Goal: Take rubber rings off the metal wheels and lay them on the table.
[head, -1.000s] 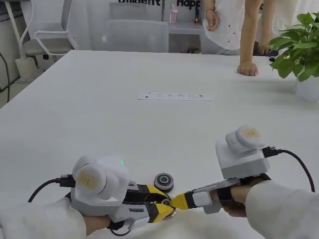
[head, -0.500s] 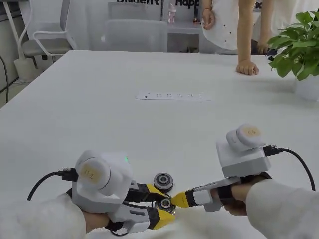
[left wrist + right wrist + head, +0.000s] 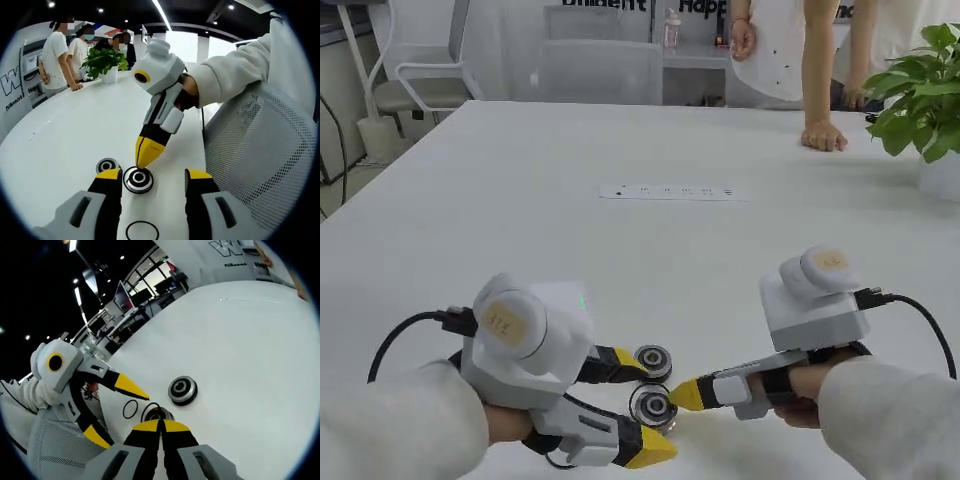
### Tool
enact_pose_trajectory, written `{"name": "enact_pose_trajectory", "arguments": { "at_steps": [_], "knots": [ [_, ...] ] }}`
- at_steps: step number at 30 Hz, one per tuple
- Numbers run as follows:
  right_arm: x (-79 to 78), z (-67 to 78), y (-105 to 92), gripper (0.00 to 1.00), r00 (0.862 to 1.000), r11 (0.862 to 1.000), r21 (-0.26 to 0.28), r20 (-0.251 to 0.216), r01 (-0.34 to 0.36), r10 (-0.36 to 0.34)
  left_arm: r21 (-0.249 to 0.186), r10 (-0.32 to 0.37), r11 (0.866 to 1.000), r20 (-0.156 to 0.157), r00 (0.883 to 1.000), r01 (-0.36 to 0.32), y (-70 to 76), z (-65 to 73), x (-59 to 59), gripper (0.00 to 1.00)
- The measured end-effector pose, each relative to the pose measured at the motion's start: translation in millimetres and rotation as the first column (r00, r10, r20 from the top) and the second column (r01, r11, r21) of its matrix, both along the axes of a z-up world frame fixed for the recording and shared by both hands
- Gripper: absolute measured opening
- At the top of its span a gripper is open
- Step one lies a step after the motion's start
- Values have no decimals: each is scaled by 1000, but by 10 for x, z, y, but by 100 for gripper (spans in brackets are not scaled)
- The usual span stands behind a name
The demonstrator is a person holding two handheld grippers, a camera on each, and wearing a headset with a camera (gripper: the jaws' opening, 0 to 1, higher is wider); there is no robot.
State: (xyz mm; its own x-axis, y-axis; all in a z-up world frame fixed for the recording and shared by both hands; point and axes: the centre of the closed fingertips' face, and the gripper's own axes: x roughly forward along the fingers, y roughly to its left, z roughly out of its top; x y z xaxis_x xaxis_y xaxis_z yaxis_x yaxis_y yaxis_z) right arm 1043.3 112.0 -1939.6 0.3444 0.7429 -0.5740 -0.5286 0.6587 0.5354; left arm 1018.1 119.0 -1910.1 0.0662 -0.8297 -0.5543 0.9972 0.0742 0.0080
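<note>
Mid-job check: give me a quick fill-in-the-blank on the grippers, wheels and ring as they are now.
1. The left gripper holds its jaws ___ either side of a round metal wheel.
2. The right gripper has its jaws ___.
3. The white table holds ___ metal wheels.
4. ___ thin black rubber ring lies loose on it.
Missing: open; shut; two; one.

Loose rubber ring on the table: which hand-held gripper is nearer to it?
Left. The ring lies between the jaws of the open left hand-held gripper; the shut right hand-held gripper points at the wheel just beyond the ring.
</note>
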Motion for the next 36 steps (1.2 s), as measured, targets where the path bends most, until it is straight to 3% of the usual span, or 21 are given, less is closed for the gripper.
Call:
{"name": "enact_pose_trajectory", "arguments": {
  "at_steps": [5, 7, 10, 14, 18, 24, 27, 33, 36],
  "knots": [
    [-1, 18, 18, 0, 1000, 1000, 5, 5, -7, 7, 4, -30, 1000, 14, 999, 30, 50, 95, -63, 52],
    [-4, 22, 23, 0, 1000, 1000, 5, 6, -11, 11, 39, -59, 998, -15, 998, 59, 121, 51, -133, 57],
    [-6, 27, 29, 0, 1000, 1000, 7, 5, -14, 14, 75, -76, 994, 0, 997, 76, 230, 24, -145, 59],
    [-8, 36, 35, 0, 1000, 1000, 11, 3, -13, 13, 95, -50, 994, -7, 999, 50, 378, 30, -114, 64],
    [-12, 37, 48, 0, 1000, 1000, 14, 0, -17, 17, 144, -26, 989, 15, 1000, 24, 573, -11, -77, 68],
    [-23, 39, 56, 0, 1000, 1000, 15, -3, -22, 22, 151, 29, 988, -14, 999, -27, 764, 1, -66, 74],
    [-23, 42, 55, 0, 1000, 1000, 18, -4, -21, 21, 159, 63, 986, -11, 998, -61, 867, 3, -26, 74],
    [2, 83, 34, 0, 1000, 999, 32, 1, -6, 6, 93, 134, 987, -34, 990, -130, 955, 124, 7, 74],
    [24, 107, 12, 0, 1000, 999, 45, 4, 9, -9, 93, 145, 986, -35, 989, -141, 984, 117, 9, 74]
  ]
}}
